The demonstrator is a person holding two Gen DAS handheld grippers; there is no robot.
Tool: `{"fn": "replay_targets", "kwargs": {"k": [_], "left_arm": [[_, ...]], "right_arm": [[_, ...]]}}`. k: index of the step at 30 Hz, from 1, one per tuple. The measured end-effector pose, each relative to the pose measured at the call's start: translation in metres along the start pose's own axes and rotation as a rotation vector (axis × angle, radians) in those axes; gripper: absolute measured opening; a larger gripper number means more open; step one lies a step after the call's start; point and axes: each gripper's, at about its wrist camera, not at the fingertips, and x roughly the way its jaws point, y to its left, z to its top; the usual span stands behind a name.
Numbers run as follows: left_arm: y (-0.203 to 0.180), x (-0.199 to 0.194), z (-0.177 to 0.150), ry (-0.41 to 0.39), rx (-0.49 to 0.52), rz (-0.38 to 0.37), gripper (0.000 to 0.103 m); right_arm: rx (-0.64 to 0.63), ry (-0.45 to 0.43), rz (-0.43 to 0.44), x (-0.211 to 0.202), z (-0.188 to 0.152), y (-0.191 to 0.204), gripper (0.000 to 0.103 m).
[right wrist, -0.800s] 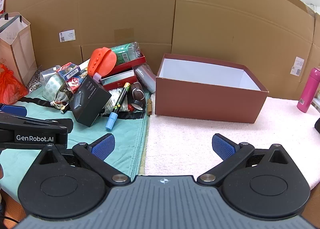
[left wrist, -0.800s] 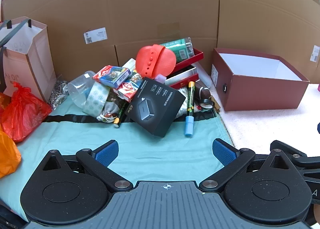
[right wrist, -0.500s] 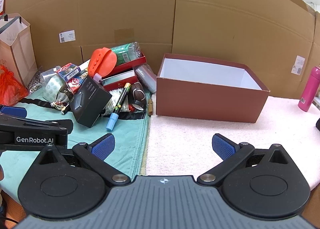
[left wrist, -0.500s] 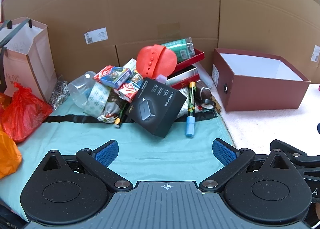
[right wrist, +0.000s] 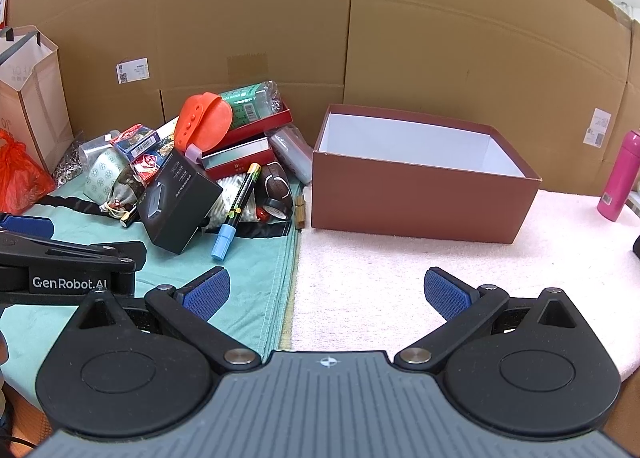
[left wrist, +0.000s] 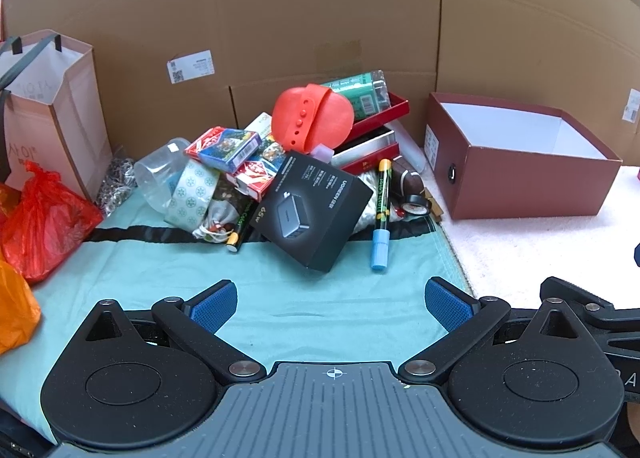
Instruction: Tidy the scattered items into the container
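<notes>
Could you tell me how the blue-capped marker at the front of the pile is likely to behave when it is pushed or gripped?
The marker looks like a stiff, round barrel, so it will probably roll sideways if nudged. It leans on the pile, cap down on the teal cloth, so it may slide. Its glossy body could slip between pads.

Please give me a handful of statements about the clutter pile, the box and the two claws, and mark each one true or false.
1. The dark red cardboard box already holds several items. False: only its bare white inside shows.
2. The black charger carton lies on the teal cloth. True.
3. The left claw is clamped on the blue-capped marker. False: its jaws are open and empty, and the marker lies in the pile ahead.
4. The right claw is open with nothing between its pads. True.
5. The pink bottle stands inside the box. False: it stands outside, to the box's right in the right wrist view.
</notes>
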Motion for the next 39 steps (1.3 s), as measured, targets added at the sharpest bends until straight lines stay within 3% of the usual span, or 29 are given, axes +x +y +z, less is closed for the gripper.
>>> {"fn": "replay_targets", "kwargs": {"k": [25,39], "left_arm": [[0.003,0.005,0.0,0.004,-0.001,0.001,0.103],[0.01,0.029,-0.002,0.049,-0.008,0.004,0.103]], "right_arm": [[-0.003,0.005,0.007,0.006,-0.001,0.001,0.103],[0.002,0.047,0.028,0.028,0.001,0.007,0.103]]}}
